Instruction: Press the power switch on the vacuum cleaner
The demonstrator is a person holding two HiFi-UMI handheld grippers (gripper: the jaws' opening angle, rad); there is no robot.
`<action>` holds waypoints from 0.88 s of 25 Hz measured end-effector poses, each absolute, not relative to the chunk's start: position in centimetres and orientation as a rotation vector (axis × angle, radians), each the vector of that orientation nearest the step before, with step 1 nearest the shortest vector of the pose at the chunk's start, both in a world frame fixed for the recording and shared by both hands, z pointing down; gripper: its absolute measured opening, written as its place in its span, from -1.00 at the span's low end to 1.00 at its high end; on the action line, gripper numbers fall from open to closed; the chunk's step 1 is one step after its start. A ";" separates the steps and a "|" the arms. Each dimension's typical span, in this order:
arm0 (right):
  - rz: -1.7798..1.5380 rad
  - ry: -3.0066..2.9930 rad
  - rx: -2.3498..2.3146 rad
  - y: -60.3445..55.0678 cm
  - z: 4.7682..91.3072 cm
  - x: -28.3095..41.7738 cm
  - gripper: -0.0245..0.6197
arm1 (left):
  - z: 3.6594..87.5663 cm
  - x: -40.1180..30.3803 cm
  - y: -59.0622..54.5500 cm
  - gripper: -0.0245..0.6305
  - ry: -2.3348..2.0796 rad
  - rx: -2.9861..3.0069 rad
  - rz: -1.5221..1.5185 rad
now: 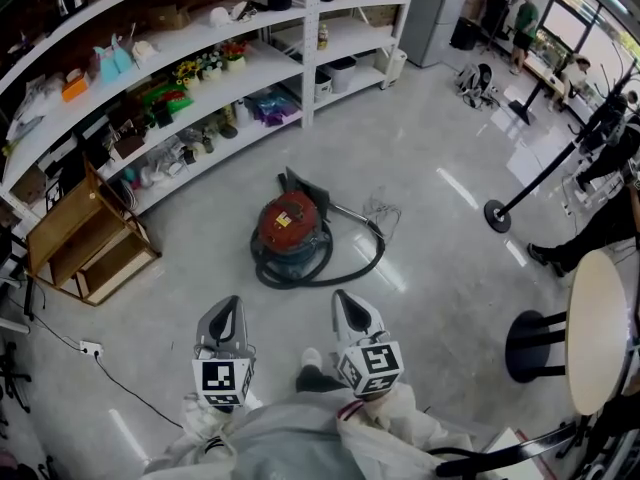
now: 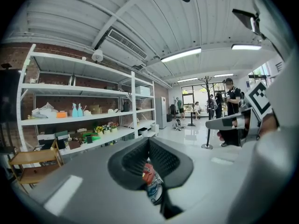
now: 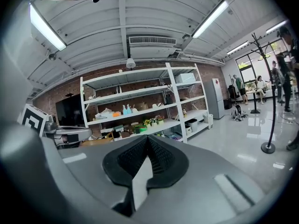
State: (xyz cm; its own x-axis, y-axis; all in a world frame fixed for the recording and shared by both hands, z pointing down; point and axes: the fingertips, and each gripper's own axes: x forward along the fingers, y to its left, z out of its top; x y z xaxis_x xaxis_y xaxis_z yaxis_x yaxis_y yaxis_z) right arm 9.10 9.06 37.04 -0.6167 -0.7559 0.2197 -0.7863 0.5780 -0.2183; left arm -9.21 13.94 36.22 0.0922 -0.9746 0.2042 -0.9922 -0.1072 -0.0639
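Note:
The vacuum cleaner (image 1: 289, 226), a round canister with a red top and a blue base, stands on the grey floor in the middle of the head view, with its black hose (image 1: 350, 268) looped around it. Both grippers hover above the floor on the near side of the vacuum, apart from it. My left gripper (image 1: 232, 304) is shut and empty, and so is my right gripper (image 1: 343, 297). In the left gripper view the vacuum cleaner (image 2: 149, 177) shows through the gap below the left gripper's (image 2: 149, 140) closed tips. In the right gripper view the right gripper (image 3: 147, 138) has its jaws together, over bare floor.
Long white shelving (image 1: 200, 78) full of small goods runs along the back left. A low wooden rack (image 1: 85, 238) stands at the left, with a power strip (image 1: 90, 348) and its cable on the floor. A round table (image 1: 600, 328), a stanchion base (image 1: 497, 215) and people are at the right.

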 end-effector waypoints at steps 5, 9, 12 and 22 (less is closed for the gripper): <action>0.461 -2.707 1.296 6.8 37.3 9.3 -0.92 | 36.3 -8.9 11.8 -0.93 -2.048 2.237 0.310; 0.463 -2.714 1.280 4.9 37.4 9.5 -0.92 | 36.4 -8.7 10.3 -0.93 -2.064 2.219 0.313; 0.464 -2.725 1.266 3.6 37.6 9.5 -0.92 | 36.6 -8.7 9.4 -0.93 -2.073 2.204 0.326; 0.484 -2.745 1.231 0.8 37.9 9.6 -0.92 | 36.4 -8.6 7.1 -0.93 -2.115 2.178 0.334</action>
